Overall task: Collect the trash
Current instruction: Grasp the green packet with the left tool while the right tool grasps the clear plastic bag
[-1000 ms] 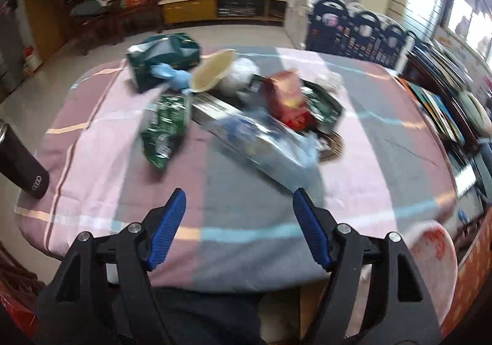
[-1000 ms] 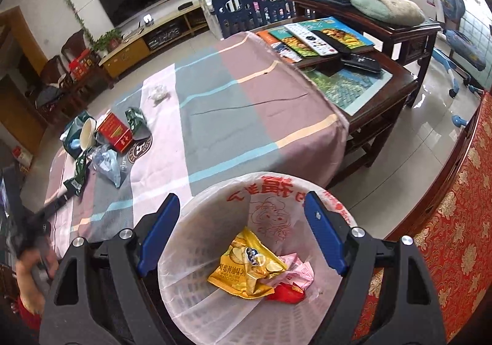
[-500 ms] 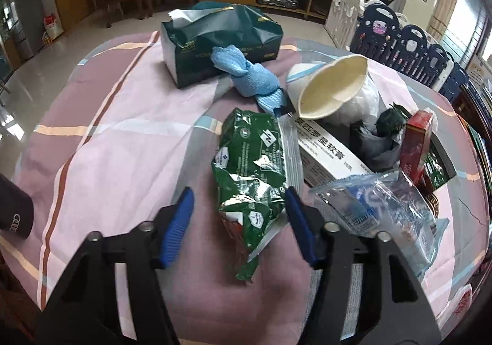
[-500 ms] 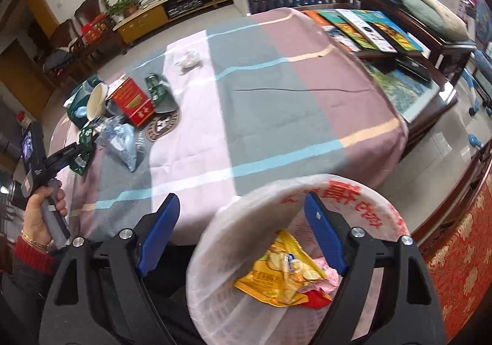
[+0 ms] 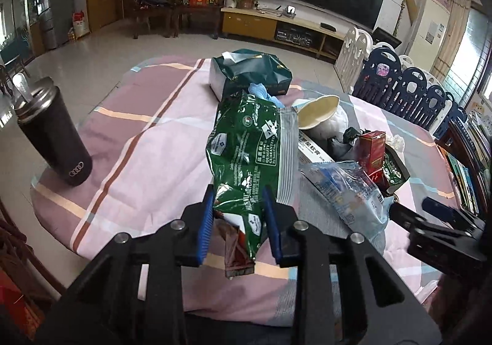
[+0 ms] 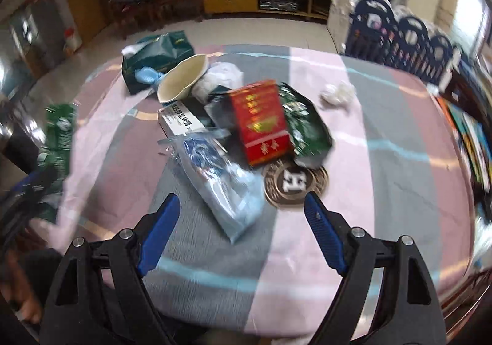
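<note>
The left tongs (image 5: 238, 216) have just been closing and are now clamping the near end of the green snack wrapper (image 5: 246, 154), which is standing up between the blue pads, its far end leaning out over the desk (image 5: 129, 166). The hold is sitting low on a crumpled, torn end, so it is probably worth keeping the squeeze firm and lifting the wrapper straight up and clear before swinging it away; a sideways drag could catch the clear plastic bag (image 5: 350, 194) lying just to its right or the white box beside it.

The right tongs (image 6: 243, 234) are standing wide apart with nothing between them, hanging over the near edge of the desk and facing the clear plastic bag (image 6: 221, 182), which is lying flat with the red carton (image 6: 261, 120) just beyond it. That bag looks like the sensible next pick. It is likely to be limp and slippery, so it would help to come down over its bunched middle rather than a thin corner, and to steer clear of the round coaster (image 6: 295, 182) just to its right.

The black tumbler (image 5: 52, 133) at the far left is standing well apart and should be left alone.
</note>
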